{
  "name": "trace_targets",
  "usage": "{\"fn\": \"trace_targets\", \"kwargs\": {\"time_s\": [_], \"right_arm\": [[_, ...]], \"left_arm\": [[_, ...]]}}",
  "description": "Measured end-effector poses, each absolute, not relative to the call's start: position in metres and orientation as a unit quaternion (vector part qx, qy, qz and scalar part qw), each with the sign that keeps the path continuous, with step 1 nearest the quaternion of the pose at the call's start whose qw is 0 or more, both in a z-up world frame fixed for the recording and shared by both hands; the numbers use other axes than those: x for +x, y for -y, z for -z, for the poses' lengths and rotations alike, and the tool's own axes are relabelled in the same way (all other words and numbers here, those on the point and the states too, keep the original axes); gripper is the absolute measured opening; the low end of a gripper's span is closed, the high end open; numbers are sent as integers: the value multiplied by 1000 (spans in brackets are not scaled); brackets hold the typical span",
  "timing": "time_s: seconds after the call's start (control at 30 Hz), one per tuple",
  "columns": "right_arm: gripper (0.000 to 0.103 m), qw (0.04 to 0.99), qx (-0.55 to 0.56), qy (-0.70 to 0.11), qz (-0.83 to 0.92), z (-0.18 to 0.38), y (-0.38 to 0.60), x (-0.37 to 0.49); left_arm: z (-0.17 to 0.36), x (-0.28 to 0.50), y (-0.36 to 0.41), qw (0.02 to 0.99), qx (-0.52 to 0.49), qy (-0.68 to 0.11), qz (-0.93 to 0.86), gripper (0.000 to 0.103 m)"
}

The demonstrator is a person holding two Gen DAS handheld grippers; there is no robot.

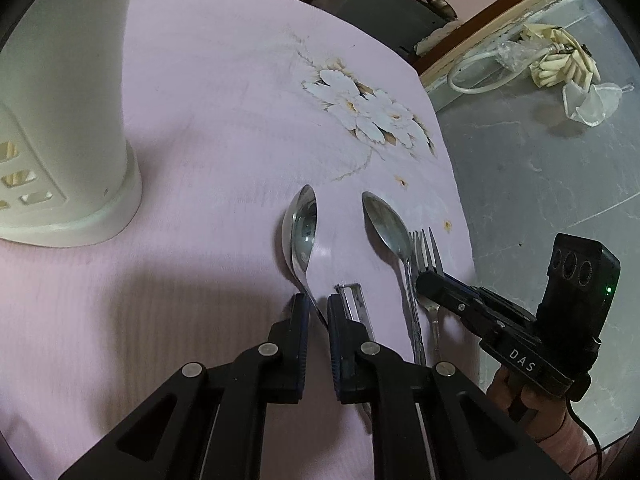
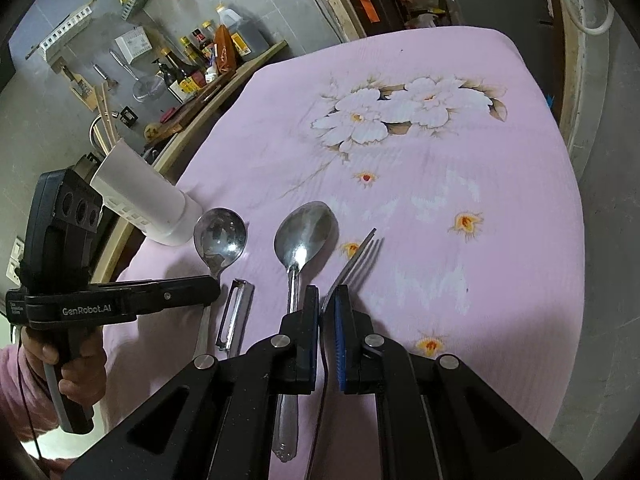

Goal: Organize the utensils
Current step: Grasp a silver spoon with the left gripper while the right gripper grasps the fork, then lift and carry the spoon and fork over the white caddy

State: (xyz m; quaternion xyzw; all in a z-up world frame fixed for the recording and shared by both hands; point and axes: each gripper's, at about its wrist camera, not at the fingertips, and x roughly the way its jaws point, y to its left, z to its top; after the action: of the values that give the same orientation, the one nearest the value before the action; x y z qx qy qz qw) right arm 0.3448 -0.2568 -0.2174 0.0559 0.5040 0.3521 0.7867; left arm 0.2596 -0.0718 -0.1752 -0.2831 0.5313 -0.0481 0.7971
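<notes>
Pink flowered cloth covers desk (image 2: 500, 240). White holder (image 1: 60, 120) upper left. Left gripper (image 1: 318, 308) clamped on round spoon (image 1: 301, 228) handle. Peeler (image 1: 358, 304), long spoon (image 1: 390, 232) lying centre. Right gripper (image 2: 329, 300) pinching fork (image 2: 356, 268). Step, probably: pickup; next lift, carry to holder.

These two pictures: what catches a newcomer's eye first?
Two black hand-held grippers, each pinching a utensil: the left gripper clamps the round spoon by its handle, and the right gripper clamps the fork. Both lie on a pink flowered cloth, with a white holder standing at the left.
</notes>
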Motion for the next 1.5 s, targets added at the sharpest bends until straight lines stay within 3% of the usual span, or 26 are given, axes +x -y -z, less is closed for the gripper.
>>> {"fn": "trace_targets", "kwargs": {"time_s": [0.3, 0.5, 1.0, 1.5], "right_arm": [[7, 766, 100, -539, -336, 222, 260, 361], [4, 781, 120, -521, -324, 205, 262, 350], [2, 864, 166, -359, -311, 108, 251, 283], [2, 874, 193, -228, -383, -21, 157, 273]], "left_arm": [[174, 261, 71, 802, -272, -529, 51, 3], [162, 250, 72, 810, -274, -515, 66, 2], [70, 206, 40, 881, -258, -390, 69, 2], [-40, 197, -74, 939, -222, -260, 41, 2]]}}
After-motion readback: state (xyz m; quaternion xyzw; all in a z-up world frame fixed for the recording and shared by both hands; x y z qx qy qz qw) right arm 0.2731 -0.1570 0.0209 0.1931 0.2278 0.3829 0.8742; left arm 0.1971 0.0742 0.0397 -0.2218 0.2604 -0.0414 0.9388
